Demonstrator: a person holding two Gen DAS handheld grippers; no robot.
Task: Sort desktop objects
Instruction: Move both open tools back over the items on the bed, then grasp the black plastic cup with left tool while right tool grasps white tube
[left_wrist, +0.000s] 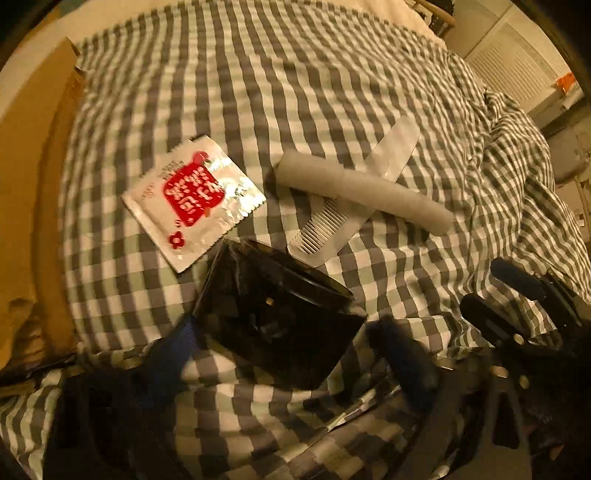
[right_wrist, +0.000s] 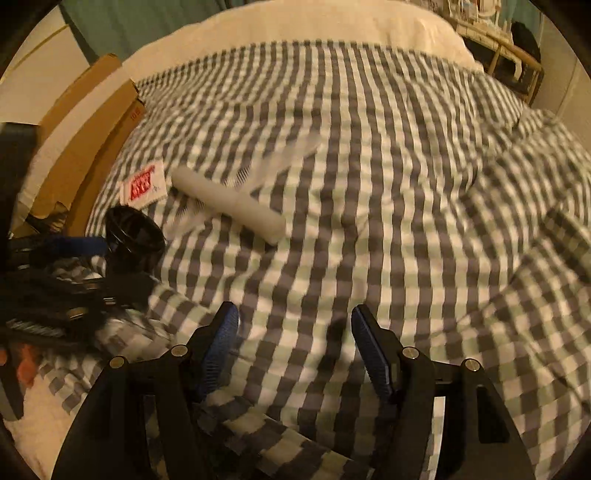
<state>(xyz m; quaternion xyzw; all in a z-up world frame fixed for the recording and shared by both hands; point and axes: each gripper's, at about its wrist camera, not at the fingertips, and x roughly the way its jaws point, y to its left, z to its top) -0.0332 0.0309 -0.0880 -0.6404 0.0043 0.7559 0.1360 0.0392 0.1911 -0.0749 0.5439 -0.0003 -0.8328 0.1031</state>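
Left wrist view: left gripper (left_wrist: 291, 350) pinching a black box (left_wrist: 280, 317) above the checked bedspread (left_wrist: 258, 92); a loose hold could drop it onto the comb (left_wrist: 354, 195). White tube (left_wrist: 364, 194) lies across the comb, long axis upper-left to lower-right.

Right wrist view: right gripper (right_wrist: 293, 347) spread, empty. The box, apparently lens-like here, sits far left.

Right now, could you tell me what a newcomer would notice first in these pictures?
The checked cloth fills both views. On it, the red-and-silver sachet lies left of a white tube that rests across a comb. Nearest, the left gripper brackets a black bowl, while the right gripper hangs open over bare cloth.
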